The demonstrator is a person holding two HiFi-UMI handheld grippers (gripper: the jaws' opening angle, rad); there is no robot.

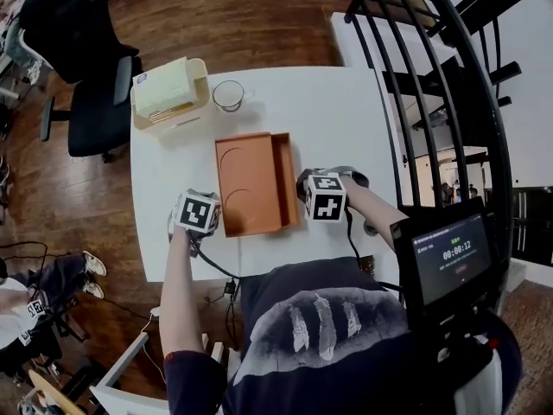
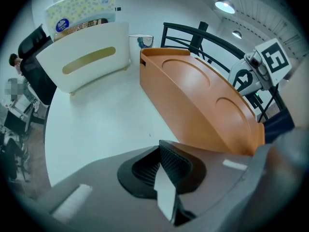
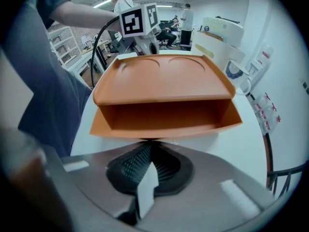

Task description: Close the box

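An orange box (image 1: pixel 251 184) lies flat on the white table (image 1: pixel 346 119), its top panel embossed with two circles. Its long side flap (image 1: pixel 284 178) stands open toward my right gripper (image 1: pixel 324 195). In the right gripper view the box (image 3: pixel 161 83) fills the middle, the open side (image 3: pixel 161 117) faces me, and my right gripper (image 3: pixel 150 146) is shut with its tip at the lower flap's edge. My left gripper (image 1: pixel 197 214) sits just off the box's left near corner. In the left gripper view it (image 2: pixel 159 146) is shut and empty, with the box (image 2: pixel 203 105) to its right.
A cream holder with a tissue pack (image 1: pixel 168 92) and a clear glass (image 1: pixel 228 95) stand at the table's far side. A black office chair (image 1: pixel 78 59) is on the left, a black railing (image 1: pixel 432 59) on the right. A small screen (image 1: pixel 451 258) hangs near right.
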